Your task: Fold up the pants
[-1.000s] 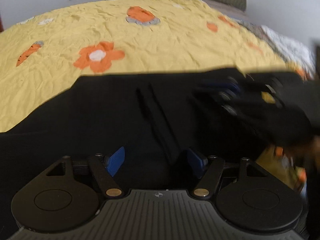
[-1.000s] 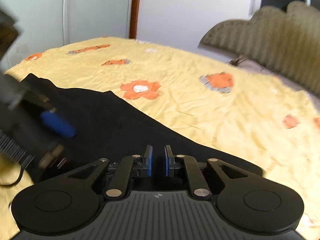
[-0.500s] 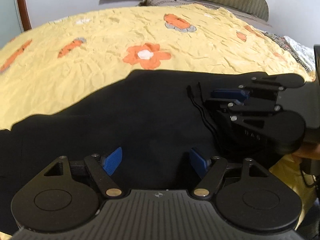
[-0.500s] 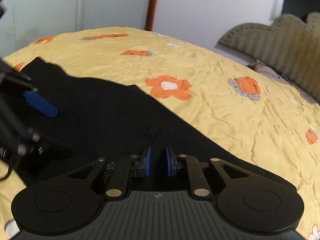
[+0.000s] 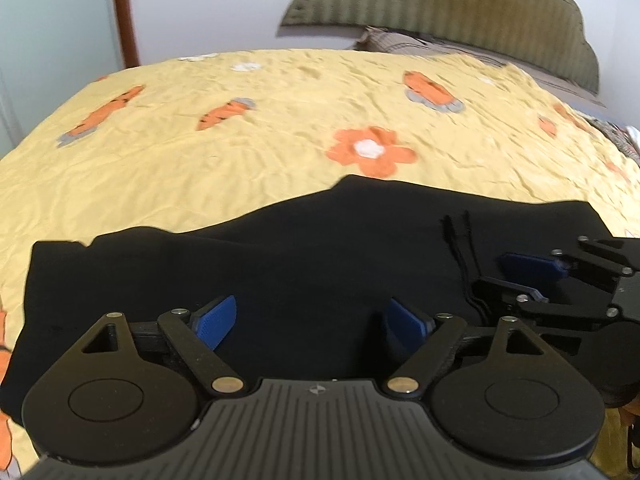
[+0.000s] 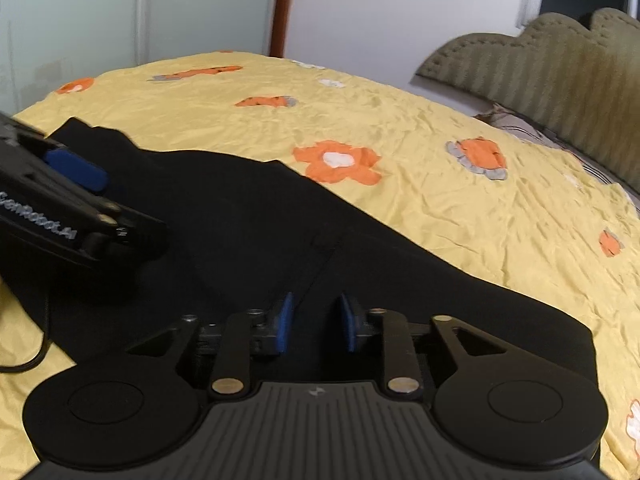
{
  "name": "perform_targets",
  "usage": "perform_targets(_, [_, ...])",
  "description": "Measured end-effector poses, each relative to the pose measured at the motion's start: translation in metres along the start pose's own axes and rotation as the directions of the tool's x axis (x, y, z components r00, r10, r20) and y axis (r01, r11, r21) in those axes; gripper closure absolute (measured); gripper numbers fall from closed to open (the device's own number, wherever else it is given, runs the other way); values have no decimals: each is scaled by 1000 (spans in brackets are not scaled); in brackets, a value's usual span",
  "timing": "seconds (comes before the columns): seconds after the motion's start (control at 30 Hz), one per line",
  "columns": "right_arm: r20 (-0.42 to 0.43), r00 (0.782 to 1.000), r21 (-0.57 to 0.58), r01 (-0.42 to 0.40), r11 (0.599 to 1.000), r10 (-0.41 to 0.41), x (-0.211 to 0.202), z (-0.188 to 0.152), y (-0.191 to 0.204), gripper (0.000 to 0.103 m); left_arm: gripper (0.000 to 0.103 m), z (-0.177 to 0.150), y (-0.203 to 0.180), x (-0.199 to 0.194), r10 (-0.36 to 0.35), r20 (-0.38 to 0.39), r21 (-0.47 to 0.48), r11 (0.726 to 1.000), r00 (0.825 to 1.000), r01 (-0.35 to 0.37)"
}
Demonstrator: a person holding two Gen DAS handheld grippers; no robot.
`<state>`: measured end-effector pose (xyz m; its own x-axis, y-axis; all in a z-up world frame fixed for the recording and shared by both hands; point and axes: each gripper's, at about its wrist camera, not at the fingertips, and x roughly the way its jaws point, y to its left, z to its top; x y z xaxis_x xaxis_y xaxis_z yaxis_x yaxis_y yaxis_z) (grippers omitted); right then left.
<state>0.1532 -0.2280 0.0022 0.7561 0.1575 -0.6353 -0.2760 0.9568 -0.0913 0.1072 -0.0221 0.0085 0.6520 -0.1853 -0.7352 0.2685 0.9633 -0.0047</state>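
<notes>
Left wrist view: left gripper point(image 5: 310, 320) fingers spread wide over black pants point(image 5: 320, 248), right gripper point(image 6: 314, 320) fingers parted, holding nothing

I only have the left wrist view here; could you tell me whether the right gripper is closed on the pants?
Observer: No. In the right wrist view the right gripper stands open, its blue pads apart over the black pants.
Operator: Thank you. Is anything lined up with that gap?
Observer: A seam in the cloth runs toward it.
Operator: And how does my left gripper look from there?
Observer: It sits over the left part of the pants, and a dark cable below it trails onto the yellow bedspread.
</notes>
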Motion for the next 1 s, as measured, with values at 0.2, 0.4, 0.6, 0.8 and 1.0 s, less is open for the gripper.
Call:
perform_targets(0.2, [30, 1000, 33, 5, 999, -6, -18, -1, 7, 71, 13, -4, 9, -7, 48, 23, -17, 999, 999, -48])
perform_targets(0.4, [9, 1000, 32, 10, 999, -11, -16, -7, 13, 71, 12, -9, 11, -13, 74, 36, 15, 997, 997, -74])
perform_targets(0.6, [18, 998, 0, 56, 998, -56, -15, -8, 18, 61, 12, -12, 14, -14, 95, 39, 16, 995, 995, -96])
perform_targets(0.8, [17, 997, -1, 72, 997, -72, -16, -9, 19, 57, 11, -15, 17, -16, 112, 44, 17, 993, 993, -113])
perform_targets(1.0, [17, 995, -4, 94, 996, -94, -20, -6, 25, 56, 10, -17, 23, -17, 107, 46, 4, 994, 993, -108])
